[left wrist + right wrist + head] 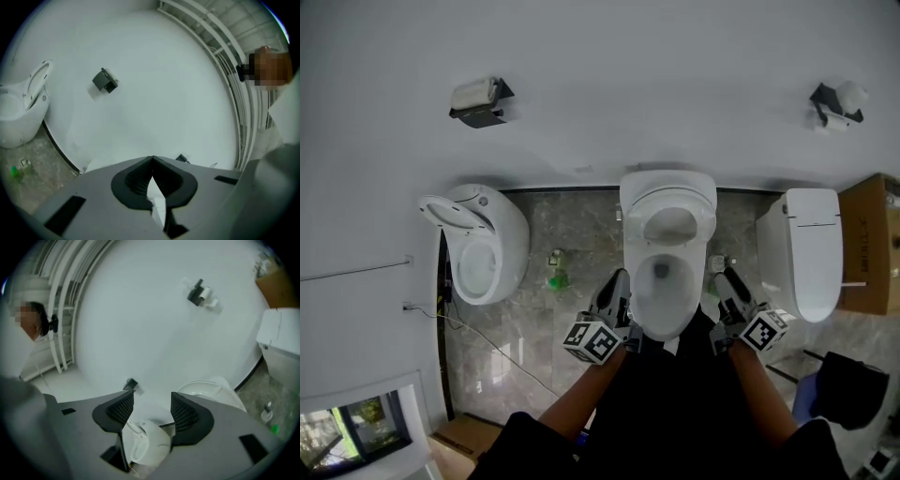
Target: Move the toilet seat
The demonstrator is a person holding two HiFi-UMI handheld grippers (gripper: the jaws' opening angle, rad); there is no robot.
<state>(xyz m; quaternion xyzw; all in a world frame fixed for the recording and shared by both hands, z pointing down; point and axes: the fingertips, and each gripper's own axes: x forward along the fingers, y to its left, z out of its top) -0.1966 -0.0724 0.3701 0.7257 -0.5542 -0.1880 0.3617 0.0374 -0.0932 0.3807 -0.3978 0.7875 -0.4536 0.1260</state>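
Two hand-held grippers flank the bowl of the middle toilet (pixel 664 300) in a row of three along a white wall. The toilet seat (pixel 668 202) appears raised, standing toward the wall behind the open bowl. The left gripper (pixel 152 160) has its jaws closed together with nothing between them. The right gripper (pixel 152 401) is spread wide and empty. A toilet-paper holder (pixel 480 101) hangs on the wall above the left toilet (pixel 478 246).

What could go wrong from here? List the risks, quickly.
1. The toilet seat looks raised and neither gripper holds it; a nudge could drop it onto the bowl.
2. The left gripper is shut, so it could only push the seat, not grasp it.
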